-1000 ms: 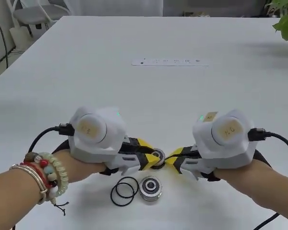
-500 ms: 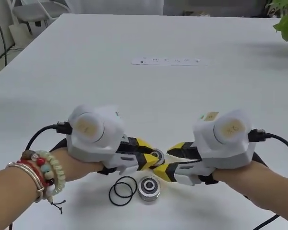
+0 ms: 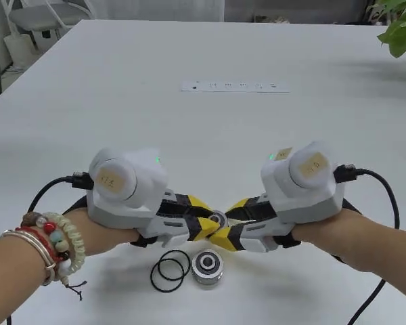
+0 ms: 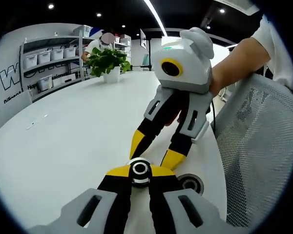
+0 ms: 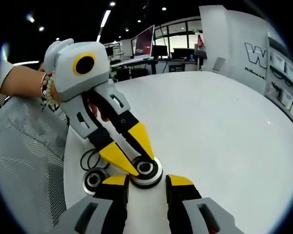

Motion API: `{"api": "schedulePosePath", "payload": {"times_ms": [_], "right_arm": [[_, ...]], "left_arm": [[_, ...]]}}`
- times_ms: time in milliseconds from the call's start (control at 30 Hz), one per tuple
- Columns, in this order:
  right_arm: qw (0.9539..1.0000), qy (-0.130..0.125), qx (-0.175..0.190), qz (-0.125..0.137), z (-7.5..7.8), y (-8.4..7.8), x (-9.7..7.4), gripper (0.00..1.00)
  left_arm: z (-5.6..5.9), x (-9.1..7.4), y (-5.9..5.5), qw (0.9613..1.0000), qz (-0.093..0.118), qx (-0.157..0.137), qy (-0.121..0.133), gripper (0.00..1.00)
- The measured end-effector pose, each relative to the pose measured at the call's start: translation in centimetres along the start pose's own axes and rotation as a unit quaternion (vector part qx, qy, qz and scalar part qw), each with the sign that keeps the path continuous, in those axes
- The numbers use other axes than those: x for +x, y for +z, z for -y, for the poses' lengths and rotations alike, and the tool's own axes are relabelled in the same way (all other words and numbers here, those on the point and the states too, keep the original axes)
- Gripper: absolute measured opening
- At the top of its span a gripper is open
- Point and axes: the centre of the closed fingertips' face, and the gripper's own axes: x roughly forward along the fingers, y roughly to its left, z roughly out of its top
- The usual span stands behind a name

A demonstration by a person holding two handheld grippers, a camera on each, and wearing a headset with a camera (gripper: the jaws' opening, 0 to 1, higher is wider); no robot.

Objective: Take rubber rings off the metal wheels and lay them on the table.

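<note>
While the head view looked down on the white table [image 3: 88, 101], the left gripper [image 3: 210, 223] was clamped on a metal wheel [image 3: 219, 218] held just above the tabletop, and the right gripper [image 3: 229, 222] had its jaws parted on either side of that wheel; just below them a second wheel [image 3: 207, 266] lay flat on the table, with two black rubber rings [image 3: 168, 269] overlapping just beside it; farther back lay a white power strip [image 3: 233, 87], its markings too small to read; in the left gripper view its own yellow tips closed on the wheel from both sides, and the wall [image 4: 10, 78] beside the shelves [image 4: 49, 56] bore a large "W" over smaller, unreadable letters; in the right gripper view a sliver of table showed between the wheel and one of its own jaws, so it gripped nothing; another large "W" stood on the far wall.
</note>
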Motion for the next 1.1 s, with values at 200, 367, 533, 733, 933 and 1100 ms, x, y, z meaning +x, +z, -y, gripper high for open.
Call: {"api": "schedulePosePath", "payload": {"times_ms": [200, 367, 533, 733, 933, 1100], "right_arm": [[0.9997, 0.012, -0.016, 0.011, -0.4, 0.1, -0.2, 0.24], [0.9996, 0.016, -0.018, 0.012, -0.3, -0.3, -0.9, 0.2], [0.9998, 0.017, -0.011, 0.003, -0.2, -0.9, -1.2, 0.08], [0.9996, 0.013, -0.025, -0.007, -0.3, -0.9, -1.2, 0.06], [0.9998, 0.014, -0.01, -0.006, -0.2, -0.9, -1.3, 0.04], [0.9998, 0.018, 0.005, -0.004, -0.2, -0.9, -1.3, 0.03]], "left_arm": [[0.0, 0.0, 0.0, 1.0, 0.0, 0.001, 0.0, 0.08], [0.0, 0.0, 0.0, 1.0, 0.0, 0.001, 0.0, 0.08], [-0.1, 0.0, 0.0, 1.0, -0.002, -0.002, 0.004, 0.08], [-0.1, 0.0, 0.0, 1.0, -0.004, -0.002, 0.007, 0.08], [-0.2, 0.0, 0.0, 0.9999, -0.005, -0.004, 0.009, 0.08], [-0.2, 0.0, 0.0, 0.9999, -0.006, -0.004, 0.011, 0.08]]}}
